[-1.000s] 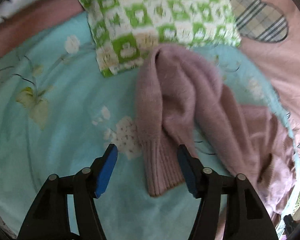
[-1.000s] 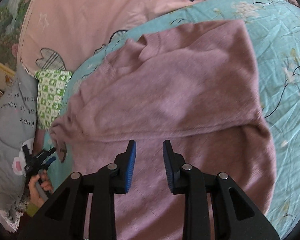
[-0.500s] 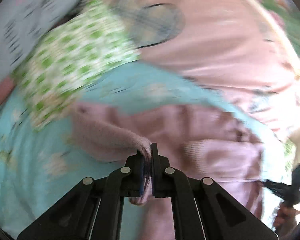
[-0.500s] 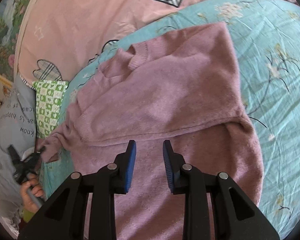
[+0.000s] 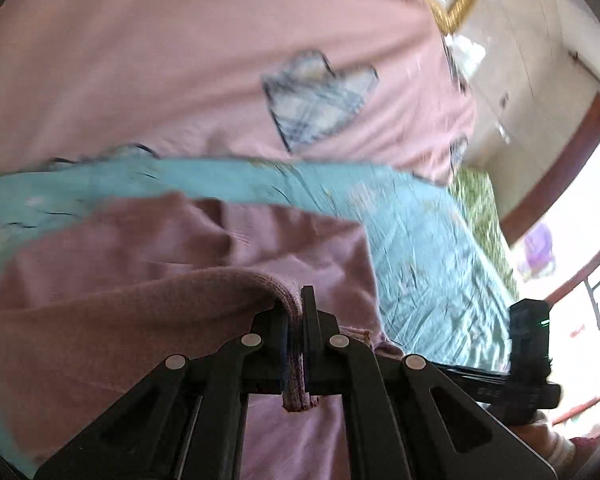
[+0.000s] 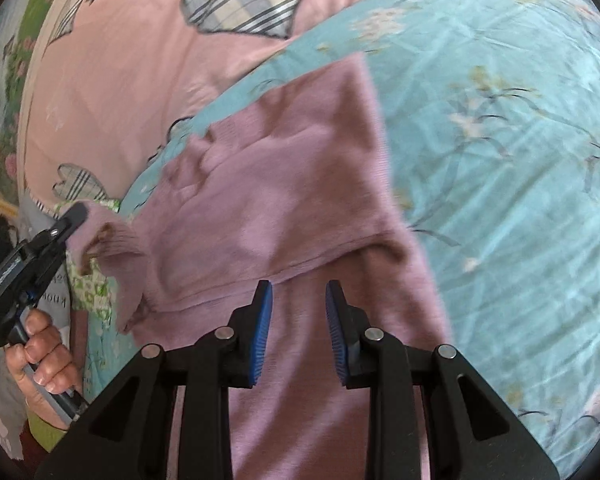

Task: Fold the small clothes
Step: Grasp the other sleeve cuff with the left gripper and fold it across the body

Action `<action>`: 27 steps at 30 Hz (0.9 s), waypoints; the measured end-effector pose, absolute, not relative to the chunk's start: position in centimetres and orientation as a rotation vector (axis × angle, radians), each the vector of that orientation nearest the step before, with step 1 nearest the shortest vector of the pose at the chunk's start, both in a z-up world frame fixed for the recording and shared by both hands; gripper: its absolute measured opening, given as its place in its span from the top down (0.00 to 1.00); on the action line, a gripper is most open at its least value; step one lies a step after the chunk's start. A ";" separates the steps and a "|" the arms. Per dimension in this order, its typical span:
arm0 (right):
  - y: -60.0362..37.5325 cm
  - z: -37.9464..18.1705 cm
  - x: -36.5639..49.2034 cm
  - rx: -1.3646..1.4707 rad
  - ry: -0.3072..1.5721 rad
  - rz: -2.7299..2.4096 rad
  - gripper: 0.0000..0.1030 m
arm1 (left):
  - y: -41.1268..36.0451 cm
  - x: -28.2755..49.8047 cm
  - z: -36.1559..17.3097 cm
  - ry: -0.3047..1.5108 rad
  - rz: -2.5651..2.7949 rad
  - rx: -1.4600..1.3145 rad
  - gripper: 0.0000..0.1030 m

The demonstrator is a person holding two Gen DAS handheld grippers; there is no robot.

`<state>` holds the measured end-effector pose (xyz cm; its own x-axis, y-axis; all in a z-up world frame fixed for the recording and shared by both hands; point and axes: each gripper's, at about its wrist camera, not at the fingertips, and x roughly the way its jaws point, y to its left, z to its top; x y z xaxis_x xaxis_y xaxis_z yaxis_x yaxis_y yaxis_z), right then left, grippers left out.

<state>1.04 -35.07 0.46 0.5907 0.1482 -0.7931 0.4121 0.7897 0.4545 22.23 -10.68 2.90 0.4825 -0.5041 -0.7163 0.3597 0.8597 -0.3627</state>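
A pink quilt (image 6: 132,80) with plaid heart patches covers the bed far ahead of both tongs, and over it, nearer, lies a turquoise flowered sheet (image 6: 500,160) that spreads ahead and to the right of the right tongs. On that sheet lies the mauve knitted sweater (image 6: 292,200), its body running from under the right tongs forward, with one side already folded over so that a straight edge crosses just ahead of the tips. A green-and-white checked pillow (image 6: 94,288) peeks out to the left of the right tongs, partly behind the lifted sleeve.

The right tongs (image 6: 299,332) hover above the sweater body with their blue pads apart and nothing between them. The left tongs (image 5: 296,320) are clamped on the ribbed sleeve cuff (image 5: 294,376); the cuff's end hangs below the pinch, and the sleeve trails off to their left, raised off the sheet. From the right-hand camera the left tongs (image 6: 74,216) show at the far left, gripped by a hand (image 6: 40,356), with the sleeve draped from their tip.
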 end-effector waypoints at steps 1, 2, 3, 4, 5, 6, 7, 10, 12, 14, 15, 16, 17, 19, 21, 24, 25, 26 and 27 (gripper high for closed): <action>-35.8 0.4 0.7 0.676 0.940 -0.181 0.72 | -11.7 22.8 2.0 0.948 -0.535 -0.164 0.98; -36.4 0.4 0.4 0.686 0.936 -0.191 0.72 | -12.8 23.1 1.1 0.962 -0.539 -0.162 0.98; -37.1 0.3 0.1 0.696 0.931 -0.204 0.72 | -13.7 23.8 -0.1 0.983 -0.543 -0.158 0.98; -37.8 0.3 -0.1 0.705 0.927 -0.215 0.72 | -14.1 24.0 -1.0 0.992 -0.544 -0.160 0.98; -38.3 0.2 -0.3 0.710 0.924 -0.223 0.72 | -14.6 24.5 -1.8 1.007 -0.540 -0.159 0.97; -38.8 0.2 -0.4 0.712 0.923 -0.227 0.72 | -15.0 25.0 -2.7 1.027 -0.534 -0.160 0.97; -39.1 0.1 -0.4 0.712 0.923 -0.228 0.72 | -15.1 25.4 -3.5 1.048 -0.531 -0.163 0.96; -39.5 -0.2 0.3 0.715 0.932 -0.214 0.72 | -14.8 25.5 -4.8 1.091 -0.520 -0.163 0.82; -39.1 -0.3 1.3 0.698 0.942 -0.201 0.70 | -13.9 24.7 -4.8 1.112 -0.522 -0.178 0.57; -38.3 -0.2 2.5 0.664 0.954 -0.180 0.55 | -12.5 23.4 -4.2 1.093 -0.505 -0.176 0.50; -37.7 0.0 2.9 0.638 0.955 -0.167 0.47 | -11.4 22.5 -3.8 1.085 -0.497 -0.177 0.50; -37.2 0.2 3.3 0.616 0.949 -0.152 0.44 | -10.1 21.5 -3.5 1.081 -0.485 -0.175 0.50; -36.6 0.4 3.8 0.589 0.941 -0.134 0.42 | -9.2 20.7 -3.4 1.077 -0.472 -0.172 0.49; -35.1 0.9 5.3 0.501 0.935 -0.082 0.42 | -6.5 18.7 -3.1 1.066 -0.408 -0.150 0.47; -34.0 1.0 6.8 0.431 0.941 -0.051 0.41 | -3.0 16.4 -3.4 1.059 -0.291 -0.131 0.43; -33.2 0.4 9.3 0.372 0.954 -0.043 0.41 | 2.1 14.1 -4.6 1.078 -0.122 -0.141 0.25; -33.3 -0.1 10.3 0.375 0.959 -0.043 0.41 | 3.3 13.6 -5.0 1.087 -0.085 -0.148 0.23; -33.5 -0.5 11.1 0.380 0.964 -0.046 0.41 | 4.6 13.1 -5.5 1.096 -0.046 -0.154 0.23; -33.7 -1.0 12.0 0.385 0.969 -0.055 0.41 | 6.2 12.6 -6.1 1.106 0.003 -0.155 0.23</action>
<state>12.04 -33.66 -1.04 0.5699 0.1243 -0.8123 0.2159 0.9311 0.2940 12.58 6.17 -6.09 0.4491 -0.0746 -0.8903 -0.0798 0.9892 -0.1232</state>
